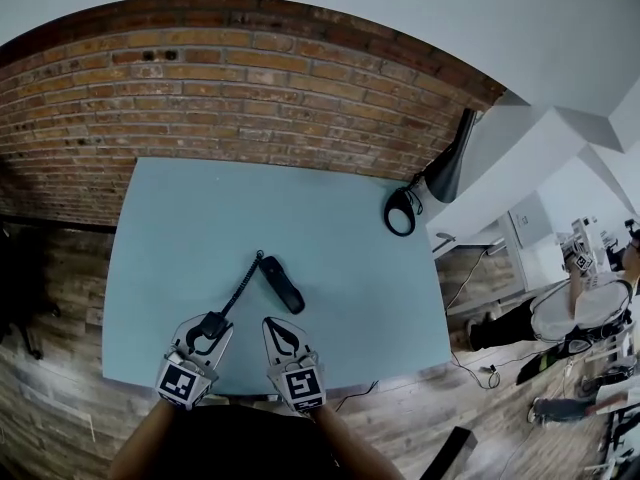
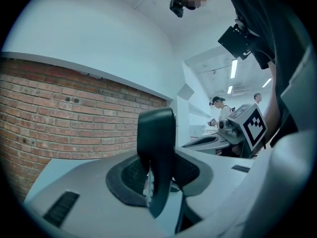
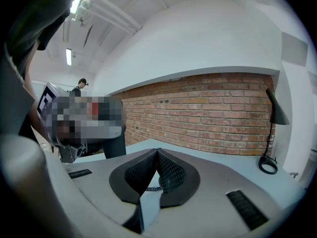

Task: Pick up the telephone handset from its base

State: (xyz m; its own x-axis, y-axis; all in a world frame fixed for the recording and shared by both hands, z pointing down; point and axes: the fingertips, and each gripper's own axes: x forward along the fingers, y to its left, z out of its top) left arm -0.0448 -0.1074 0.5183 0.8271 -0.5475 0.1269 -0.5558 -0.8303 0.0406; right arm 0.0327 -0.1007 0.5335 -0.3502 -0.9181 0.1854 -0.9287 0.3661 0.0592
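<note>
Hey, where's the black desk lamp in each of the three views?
Head view: the lamp stands at the far right corner of the table.
Left gripper view: not in it.
Right gripper view: the lamp is at the right edge, on the table.
Shared landmark: the brick wall.

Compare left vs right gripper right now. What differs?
The left gripper has its fingers clamped on a black piece at the end of the coiled cord; the right gripper holds nothing. The left fingers stand apart around that piece; the right fingers are pressed together. Shared: both sit at the table's near edge, and neither touches the handset.
</note>
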